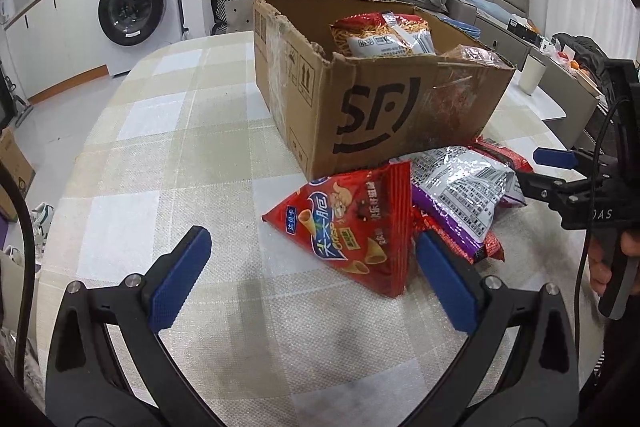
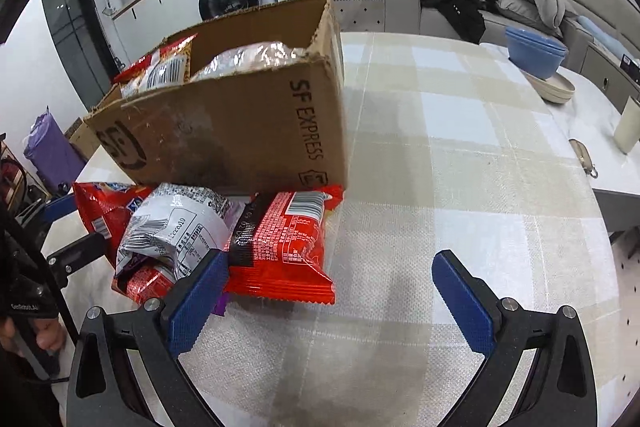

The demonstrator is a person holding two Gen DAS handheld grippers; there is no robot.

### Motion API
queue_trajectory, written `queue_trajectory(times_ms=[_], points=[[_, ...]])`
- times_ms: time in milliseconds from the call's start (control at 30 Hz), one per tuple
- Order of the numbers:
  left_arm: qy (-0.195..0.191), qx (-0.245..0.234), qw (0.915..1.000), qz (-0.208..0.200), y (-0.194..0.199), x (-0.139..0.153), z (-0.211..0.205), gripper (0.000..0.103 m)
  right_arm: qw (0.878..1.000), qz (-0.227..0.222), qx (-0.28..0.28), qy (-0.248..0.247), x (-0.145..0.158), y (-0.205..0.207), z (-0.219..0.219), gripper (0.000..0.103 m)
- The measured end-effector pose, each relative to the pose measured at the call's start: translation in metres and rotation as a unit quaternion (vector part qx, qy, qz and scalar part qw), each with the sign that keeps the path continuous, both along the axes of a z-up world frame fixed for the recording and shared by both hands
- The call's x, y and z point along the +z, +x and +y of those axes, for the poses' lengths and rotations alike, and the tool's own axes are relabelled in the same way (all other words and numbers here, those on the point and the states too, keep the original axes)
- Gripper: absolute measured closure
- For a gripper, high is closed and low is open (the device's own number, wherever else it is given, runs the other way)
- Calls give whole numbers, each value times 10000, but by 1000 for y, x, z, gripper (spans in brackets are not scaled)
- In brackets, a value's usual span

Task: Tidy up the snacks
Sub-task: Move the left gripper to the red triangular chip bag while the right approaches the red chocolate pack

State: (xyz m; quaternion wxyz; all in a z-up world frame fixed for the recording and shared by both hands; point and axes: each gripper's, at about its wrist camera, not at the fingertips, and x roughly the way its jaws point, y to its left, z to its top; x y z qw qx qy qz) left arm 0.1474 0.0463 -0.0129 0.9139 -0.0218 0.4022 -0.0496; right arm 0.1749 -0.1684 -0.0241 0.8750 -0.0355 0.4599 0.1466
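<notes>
Snack bags [image 1: 360,227] piled by box [image 1: 360,99], between wide-spread hand-held grippers (both empty)

Tongs in my hands: two, the left gripper [image 1: 312,271] and the right gripper [image 2: 326,301], each spread wide with nothing between its blue pads.
Cardboard box [image 1: 384,115]: one.
Packets in the box: at least two that I see, a red noodle packet [image 1: 382,35] and a clear-wrapped packet [image 2: 256,57] (more may lie hidden below).
Packets on the tablecloth [image 1: 168,131]: four that I count, a red cone-crisp bag [image 1: 356,227], a silver bag [image 1: 460,187], a flat red packet [image 2: 286,247], and a small red packet [image 2: 146,281] under the silver one.
Blue bowls [image 2: 534,53]: two, stacked.
</notes>
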Motion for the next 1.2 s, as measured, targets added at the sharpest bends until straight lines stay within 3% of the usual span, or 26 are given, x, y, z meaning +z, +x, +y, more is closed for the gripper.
queue_trajectory(times_ms=[300, 600, 733, 1000, 1200], points=[[-21, -68, 9999, 101, 6, -10, 1, 1, 9986, 90, 141, -502, -9, 0, 1, 0], [-31, -64, 9999, 157, 12, -16, 2, 1, 9997, 217, -122, -50, -16, 5, 0, 0], [-38, -72, 9998, 163, 13, -19, 3, 1, 9998, 155, 24, 83, -13, 8, 3, 0], [-56, -64, 9998, 176, 14, -22, 5, 1, 9987, 26, -228, -461, -6, 7, 2, 0], [-106, -60, 9998, 166, 13, -23, 5, 1, 9994, 104, -135, -307, -14, 6, 6, 1]])
